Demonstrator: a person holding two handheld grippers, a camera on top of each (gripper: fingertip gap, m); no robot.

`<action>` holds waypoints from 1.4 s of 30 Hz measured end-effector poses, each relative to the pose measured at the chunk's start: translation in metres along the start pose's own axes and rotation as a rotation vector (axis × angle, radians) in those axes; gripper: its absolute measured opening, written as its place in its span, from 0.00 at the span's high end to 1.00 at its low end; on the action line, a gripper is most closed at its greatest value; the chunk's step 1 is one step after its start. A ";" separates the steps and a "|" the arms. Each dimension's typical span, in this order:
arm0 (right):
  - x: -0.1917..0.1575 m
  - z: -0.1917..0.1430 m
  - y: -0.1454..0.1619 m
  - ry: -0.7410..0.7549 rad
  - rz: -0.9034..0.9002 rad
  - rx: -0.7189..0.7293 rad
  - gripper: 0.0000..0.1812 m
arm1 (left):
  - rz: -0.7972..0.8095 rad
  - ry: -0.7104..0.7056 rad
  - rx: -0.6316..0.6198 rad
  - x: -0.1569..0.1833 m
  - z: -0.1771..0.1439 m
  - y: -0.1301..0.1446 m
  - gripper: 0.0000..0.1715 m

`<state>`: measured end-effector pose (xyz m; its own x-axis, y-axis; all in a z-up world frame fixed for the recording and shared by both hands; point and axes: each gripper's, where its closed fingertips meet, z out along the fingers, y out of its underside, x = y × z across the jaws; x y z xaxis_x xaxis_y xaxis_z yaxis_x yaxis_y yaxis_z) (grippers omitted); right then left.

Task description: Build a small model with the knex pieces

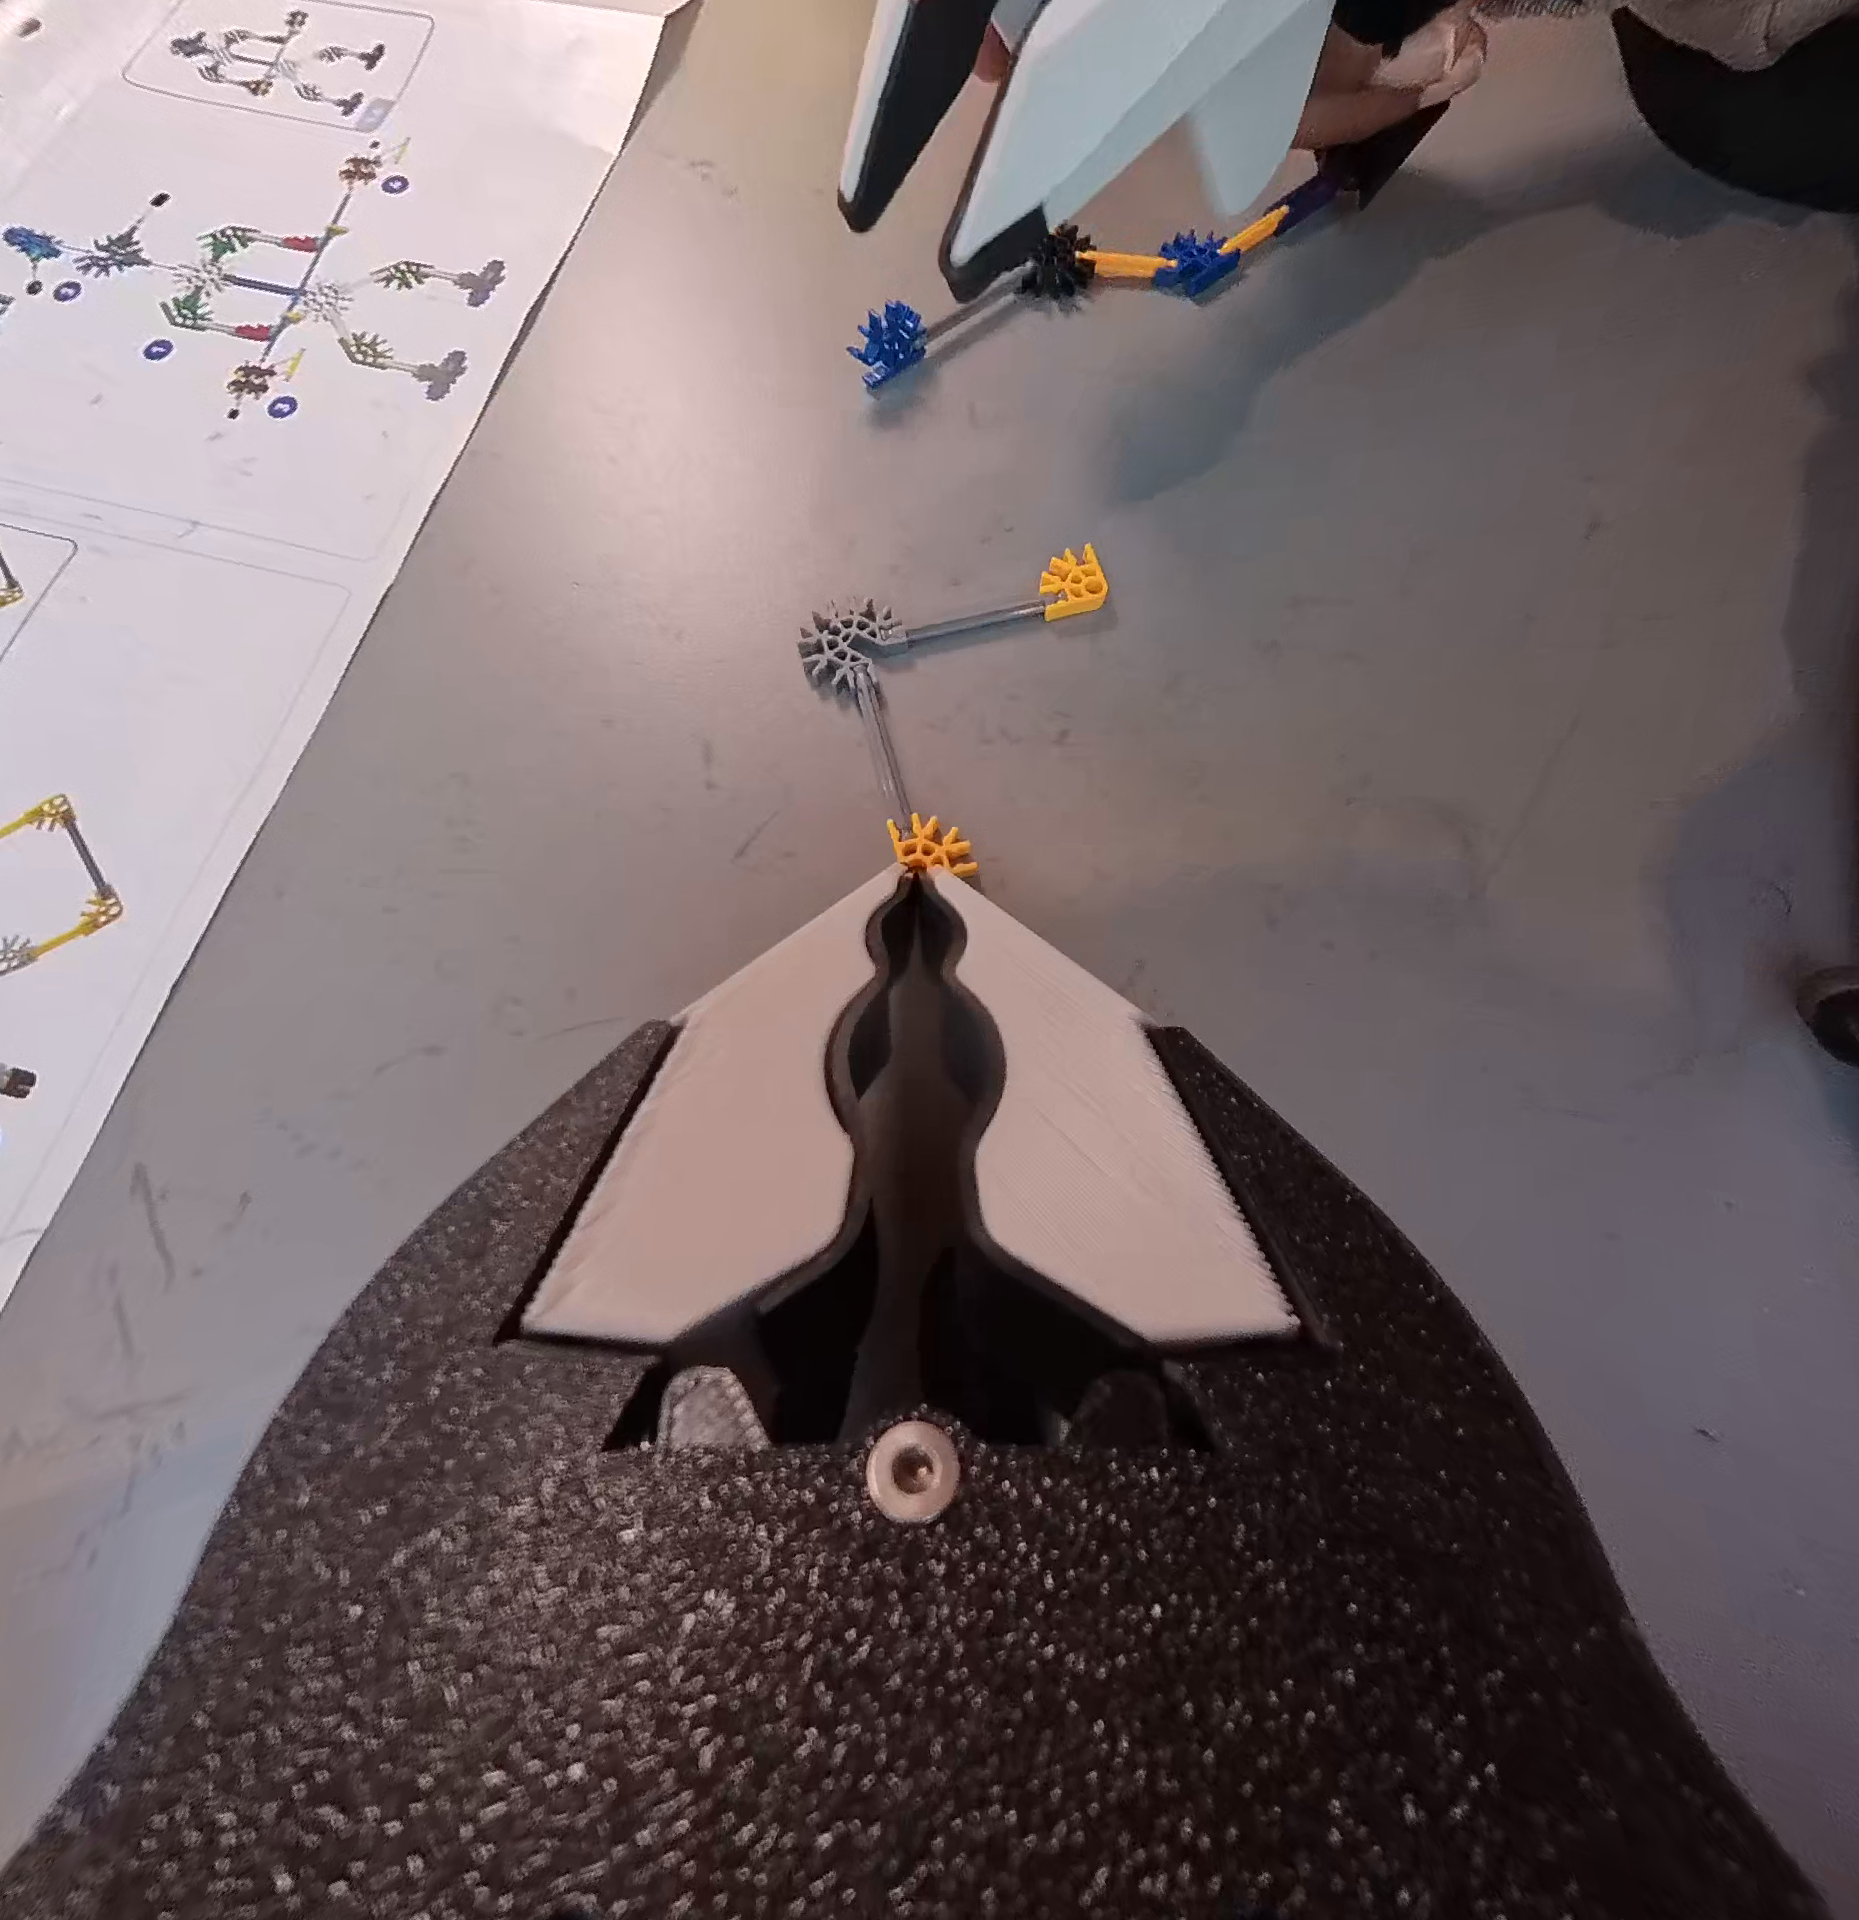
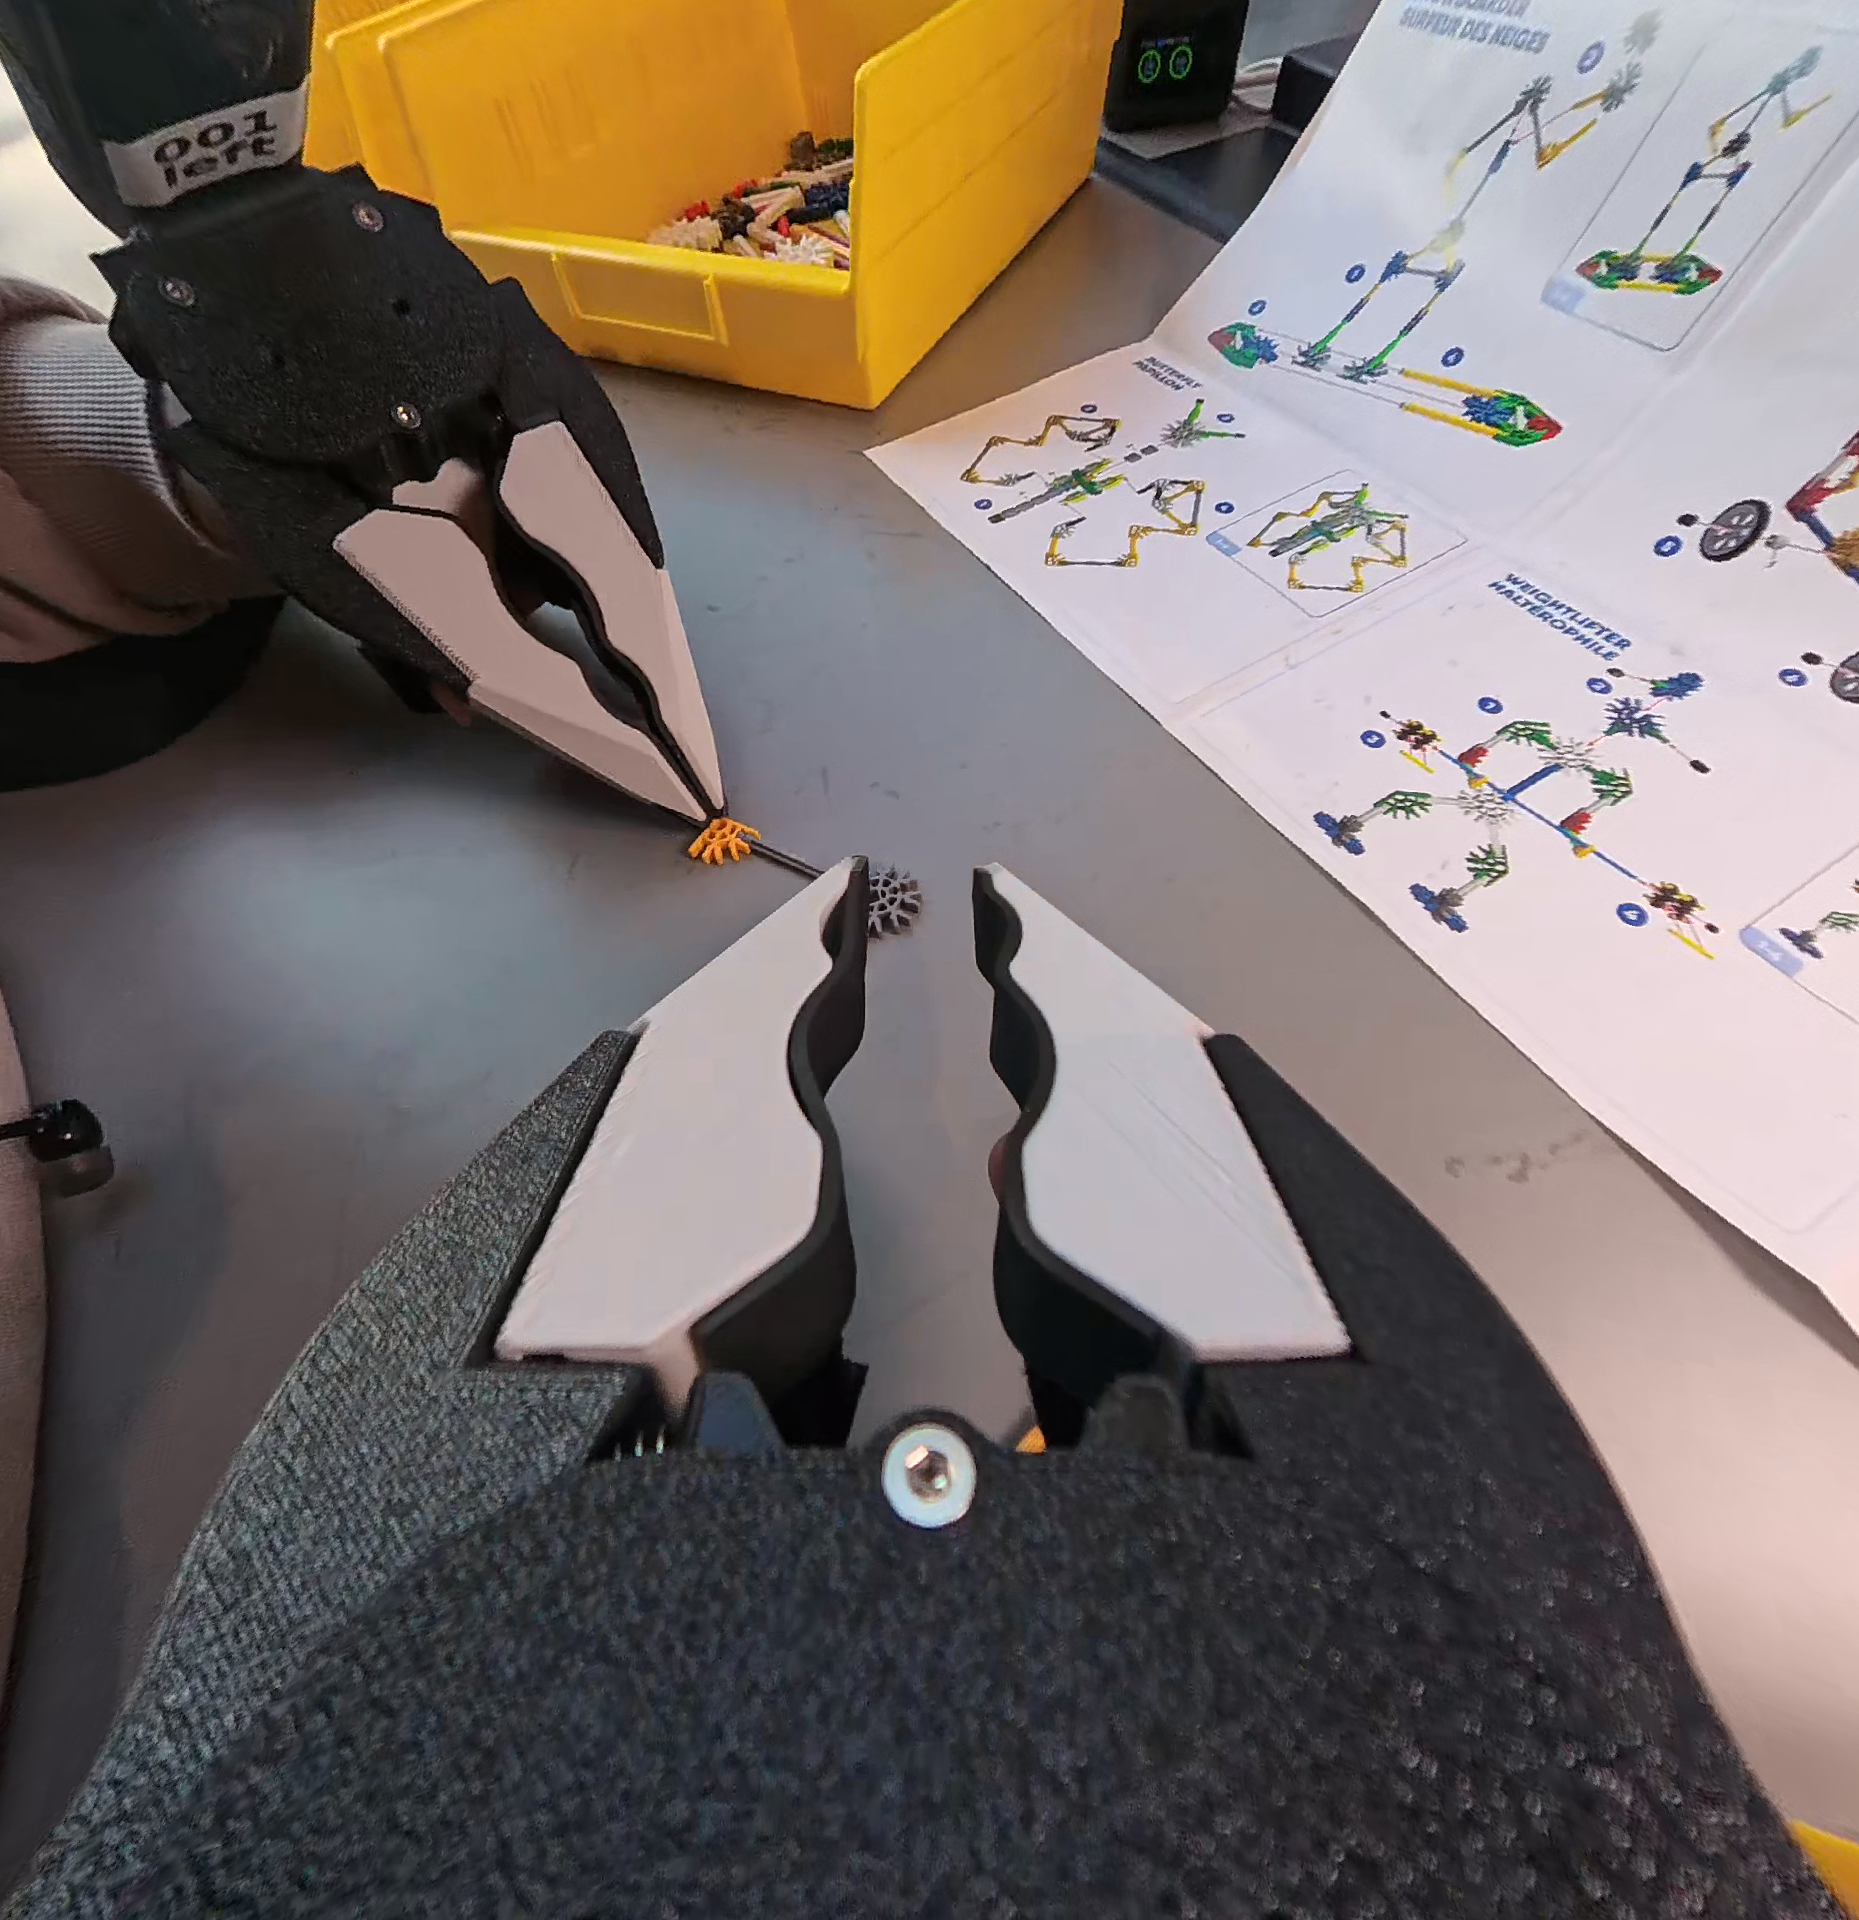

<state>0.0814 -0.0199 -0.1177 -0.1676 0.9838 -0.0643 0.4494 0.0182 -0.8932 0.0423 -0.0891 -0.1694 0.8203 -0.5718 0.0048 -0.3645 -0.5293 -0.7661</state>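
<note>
A small chain lies on the grey table (image 1: 1320, 831): a yellow connector (image 1: 930, 844), a grey rod (image 1: 889, 753), a grey snowflake connector (image 1: 847, 644), a second rod and another yellow connector (image 1: 1076, 587). My left gripper (image 1: 917, 878) is shut, its tips pinching the near edge of the first yellow connector (image 2: 724, 840). My right gripper (image 2: 917, 883) is open. In its own view the grey connector (image 2: 892, 902) shows between its fingers, close to the left fingertip (image 2: 852, 883). In the left wrist view the right gripper (image 1: 914, 244) stands farther back, by a blue, black and yellow chain (image 1: 1060, 270).
A yellow bin (image 2: 759, 312) with several loose parts stands at the back. A white instruction sheet (image 2: 1476, 520) lies along one side of the table and also shows in the left wrist view (image 1: 229, 416). A person's sleeve (image 2: 63, 499) is beside the left gripper. My hands' fingertips stand some 10 cm from each other.
</note>
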 end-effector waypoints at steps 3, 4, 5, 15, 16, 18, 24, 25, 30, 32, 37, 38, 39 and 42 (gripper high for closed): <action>0.006 -0.002 -0.003 0.021 0.018 0.023 0.90 | -0.007 -0.005 0.002 -0.002 -0.001 0.000 1.00; 0.008 -0.002 -0.003 0.027 0.021 0.030 0.90 | -0.011 -0.007 0.005 -0.003 -0.001 0.000 1.00; 0.009 -0.003 -0.004 0.034 0.021 0.037 0.90 | -0.017 -0.007 0.013 -0.004 -0.003 -0.001 1.00; 0.020 -0.004 -0.004 0.086 0.019 0.049 0.90 | -0.035 0.031 0.024 0.001 -0.002 -0.004 0.84; 0.020 -0.004 -0.003 0.086 0.020 0.044 0.90 | -0.028 0.021 0.001 0.000 0.001 -0.001 0.87; 0.020 -0.004 -0.004 0.091 0.018 0.048 0.90 | -0.013 -0.003 -0.009 -0.002 0.002 0.000 0.93; 0.029 -0.008 -0.008 0.133 0.028 0.069 0.90 | -0.004 -0.023 -0.009 -0.005 0.002 0.000 1.00; 0.032 -0.010 -0.010 0.149 0.033 0.078 0.90 | -0.002 -0.025 -0.009 -0.005 0.002 0.000 1.00; 0.055 -0.024 -0.019 0.230 0.115 0.141 0.90 | -0.020 -0.037 -0.002 -0.010 -0.001 0.001 1.00; 0.061 -0.029 -0.019 0.243 0.144 0.149 0.90 | -0.031 -0.040 0.013 -0.012 -0.003 0.000 0.99; 0.069 -0.032 -0.016 0.282 0.140 0.136 0.90 | -0.035 -0.010 0.042 -0.007 -0.004 -0.006 0.89; 0.069 -0.031 -0.016 0.283 0.135 0.130 0.90 | -0.028 -0.007 0.035 -0.006 -0.003 -0.006 0.87; 0.068 -0.030 -0.015 0.281 0.129 0.123 0.90 | -0.020 -0.008 0.026 -0.005 -0.001 -0.005 0.86; 0.065 -0.027 -0.013 0.281 0.111 0.105 0.90 | -0.003 -0.020 0.000 -0.004 0.006 -0.005 0.86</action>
<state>0.0889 0.0484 -0.0982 0.1333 0.9897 -0.0514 0.3562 -0.0962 -0.9295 0.0436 -0.0808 -0.1693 0.8301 -0.5576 -0.0052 -0.3615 -0.5311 -0.7663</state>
